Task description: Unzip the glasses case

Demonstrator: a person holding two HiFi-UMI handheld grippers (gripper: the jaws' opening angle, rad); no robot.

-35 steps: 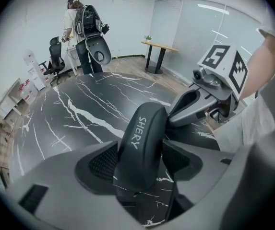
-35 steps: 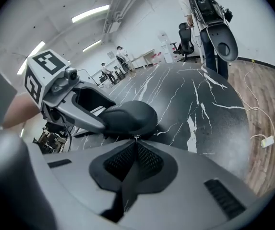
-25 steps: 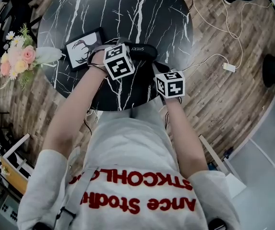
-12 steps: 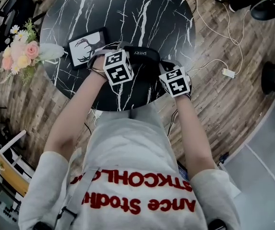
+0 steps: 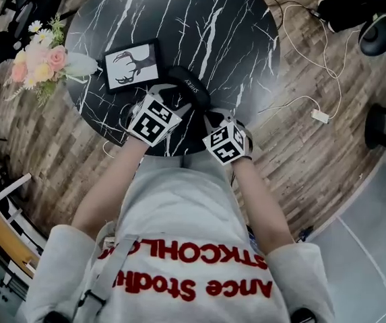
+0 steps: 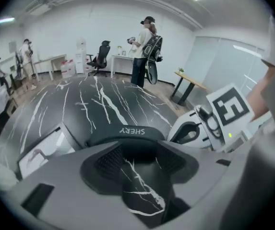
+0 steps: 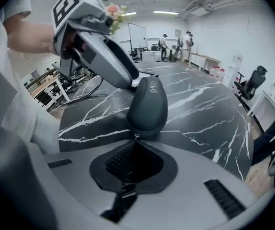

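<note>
Farthest left of the glasses case (image 5: 189,87): a bunch of pink, yellow and white flowers (image 5: 39,58), at the rim of the round black, white-veined worktop (image 5: 179,12).

Nearer, still left of the case and just apart from its far end: a small framed picture (image 5: 133,64) of a deer, flat on the worktop.

Down-left of the case: the left tool (image 6: 141,157), marker cube on top, pointing steeply down at the case's long side. Jaws spread, having just been closing. Between the pads only bare worktop, with the case crosswise right at the tips and its lettering upside down from there. Cannot tell whether tips and case touch.

The case itself: dark, oval, slantwise close to the worktop's near edge, far end up-left, near end down-right. At that near end: a small metal zip pull (image 7: 136,137).

Down-right of the case: the right tool (image 7: 135,146), marker cube on top, pointing down along the case's length. Jaws pressed together, pinching the zip pull at their very tips.

Well right of the case, off the worktop: a white cable (image 5: 294,25) looping over the wooden floor (image 5: 300,160) to a small white plug (image 5: 320,115).
</note>
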